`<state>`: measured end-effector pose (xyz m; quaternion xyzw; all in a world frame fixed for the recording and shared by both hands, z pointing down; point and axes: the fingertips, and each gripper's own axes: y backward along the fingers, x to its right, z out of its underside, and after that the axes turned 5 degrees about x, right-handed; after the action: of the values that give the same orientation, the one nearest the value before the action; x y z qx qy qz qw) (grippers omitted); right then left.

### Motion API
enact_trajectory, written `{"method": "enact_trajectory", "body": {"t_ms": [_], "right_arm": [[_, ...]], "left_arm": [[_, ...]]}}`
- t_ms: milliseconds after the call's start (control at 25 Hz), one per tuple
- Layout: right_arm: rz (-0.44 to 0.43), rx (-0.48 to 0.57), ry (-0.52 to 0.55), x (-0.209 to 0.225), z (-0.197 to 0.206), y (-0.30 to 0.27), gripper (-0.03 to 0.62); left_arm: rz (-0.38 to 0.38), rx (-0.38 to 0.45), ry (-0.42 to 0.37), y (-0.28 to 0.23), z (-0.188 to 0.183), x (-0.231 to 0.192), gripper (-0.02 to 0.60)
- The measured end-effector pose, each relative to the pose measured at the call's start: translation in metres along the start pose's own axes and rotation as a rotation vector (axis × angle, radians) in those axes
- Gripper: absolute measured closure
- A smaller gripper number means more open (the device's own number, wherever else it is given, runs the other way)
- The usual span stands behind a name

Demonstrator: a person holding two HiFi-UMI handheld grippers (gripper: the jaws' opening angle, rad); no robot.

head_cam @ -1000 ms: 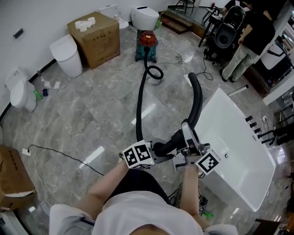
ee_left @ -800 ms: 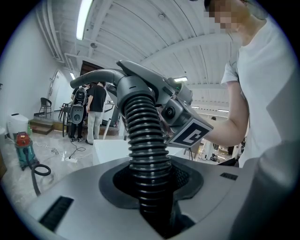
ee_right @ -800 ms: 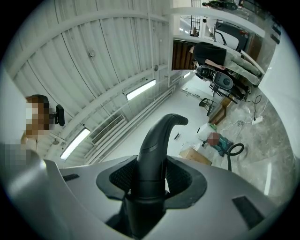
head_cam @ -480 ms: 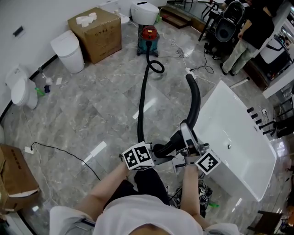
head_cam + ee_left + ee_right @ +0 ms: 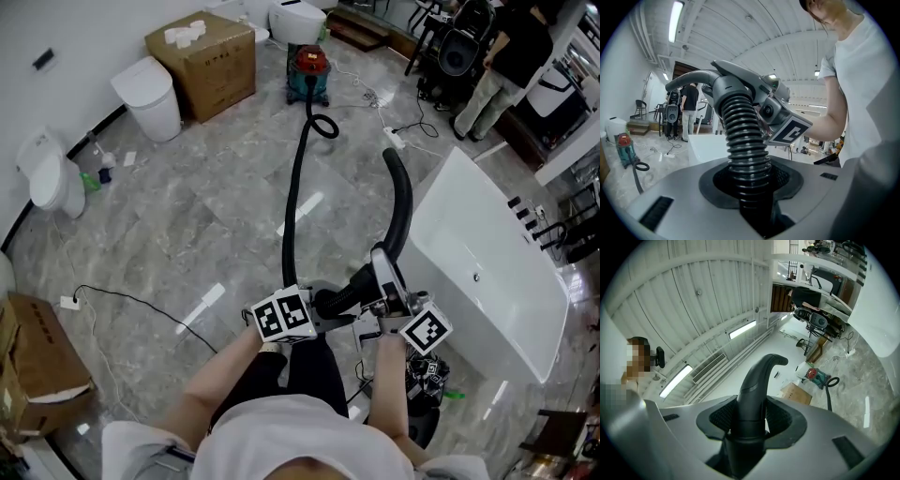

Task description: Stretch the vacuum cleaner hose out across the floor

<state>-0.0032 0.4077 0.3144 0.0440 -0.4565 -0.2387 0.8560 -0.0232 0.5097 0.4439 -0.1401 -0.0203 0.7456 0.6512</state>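
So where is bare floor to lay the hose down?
Free: the wide floor left of the hose, bordered by the bin, the toilet and the thin cable. Crowded: right of it, by the tub and the power strip.

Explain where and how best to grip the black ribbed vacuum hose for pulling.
Grip the black ribbed vacuum hose at its free end, beside the rigid curved black tube, jaws crossing its axis from the side: the ridges likely resist slipping, and the rest trails to the red-topped vacuum cleaner.

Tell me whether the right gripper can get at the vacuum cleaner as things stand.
Probably not: the right gripper grips the hose handle, and the vacuum cleaner stands far across the floor.
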Motion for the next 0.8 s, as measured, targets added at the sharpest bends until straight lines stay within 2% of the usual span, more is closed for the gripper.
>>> {"method": "enact_trajectory", "body": {"t_ms": [400, 600, 800], "right_arm": [[0.035, 0.043, 0.015, -0.030, 0.037, 0.024, 0.406], [0.080, 0.023, 0.019, -0.028, 0.036, 0.027, 0.405], [0.086, 0.007, 0.009, -0.020, 0.023, 0.021, 0.405]], "left_arm": [[0.074, -0.052, -0.092, 0.036, 0.026, 0.035, 0.443], [0.089, -0.110, -0.125, 0.045, 0.026, 0.031, 0.446], [0.070, -0.095, -0.119, 0.038, 0.014, 0.020, 0.449]]}}
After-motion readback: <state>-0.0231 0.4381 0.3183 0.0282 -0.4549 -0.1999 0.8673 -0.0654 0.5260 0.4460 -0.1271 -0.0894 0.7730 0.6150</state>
